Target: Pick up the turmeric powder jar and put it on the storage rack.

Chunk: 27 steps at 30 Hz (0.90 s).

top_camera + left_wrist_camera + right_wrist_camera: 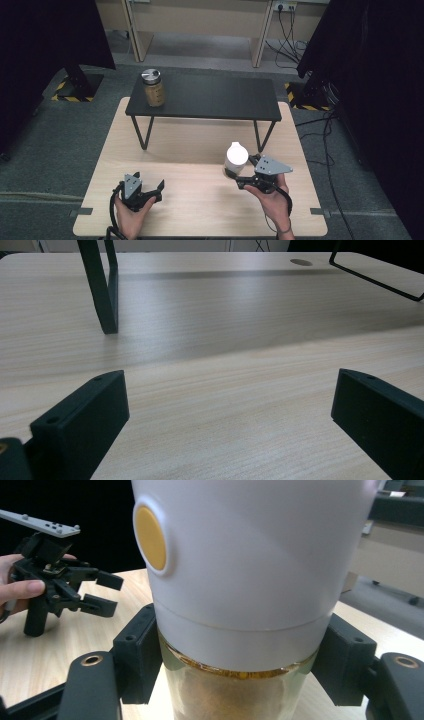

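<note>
The right tool (235,174) is clenched on a glass jar with a white lid (236,157); in the right gripper view its two black jaws are pressed against the glass just under the lid, one on each side. A round yellow spot (150,538) is seen on the lid, and brownish contents are visible in the glass below. The jar is held upright at the right part of the wooden bench (200,200), in front of the small black table (210,97) that stands on it. The left tool (159,191) is held low over the near left part of the bench, released, with nothing between its jaws. A second jar with a metal lid (153,88) is placed on the left end of the black table.
</note>
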Each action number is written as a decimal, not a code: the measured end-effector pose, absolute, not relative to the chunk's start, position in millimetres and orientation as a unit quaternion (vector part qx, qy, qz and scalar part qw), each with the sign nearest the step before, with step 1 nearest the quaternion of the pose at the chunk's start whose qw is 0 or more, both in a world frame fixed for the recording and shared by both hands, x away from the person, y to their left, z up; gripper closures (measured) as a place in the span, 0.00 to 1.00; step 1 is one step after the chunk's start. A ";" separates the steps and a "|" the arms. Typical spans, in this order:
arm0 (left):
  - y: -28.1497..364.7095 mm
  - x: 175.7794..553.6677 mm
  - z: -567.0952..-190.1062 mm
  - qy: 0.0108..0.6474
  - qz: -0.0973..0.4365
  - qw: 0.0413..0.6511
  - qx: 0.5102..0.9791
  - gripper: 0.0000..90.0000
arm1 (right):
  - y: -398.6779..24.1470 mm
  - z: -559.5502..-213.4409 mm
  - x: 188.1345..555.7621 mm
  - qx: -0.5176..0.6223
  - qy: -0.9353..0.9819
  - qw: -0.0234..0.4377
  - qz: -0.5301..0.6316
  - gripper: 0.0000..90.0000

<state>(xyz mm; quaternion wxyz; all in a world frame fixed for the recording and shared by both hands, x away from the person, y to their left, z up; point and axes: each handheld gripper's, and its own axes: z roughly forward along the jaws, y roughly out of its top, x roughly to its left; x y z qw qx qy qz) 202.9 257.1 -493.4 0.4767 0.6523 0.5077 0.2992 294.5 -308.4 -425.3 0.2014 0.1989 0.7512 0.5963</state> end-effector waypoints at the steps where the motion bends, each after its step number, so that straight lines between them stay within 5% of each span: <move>1: 257.4 202.7 -493.7 0.509 0.299 0.478 0.651 0.01 | -310.0 -422.4 294.1 0.201 0.751 0.202 0.595 0.34; 27: 260.3 200.7 -496.1 0.513 0.297 0.487 0.642 0.01 | -325.4 -320.4 307.4 0.227 0.719 0.265 0.601 0.34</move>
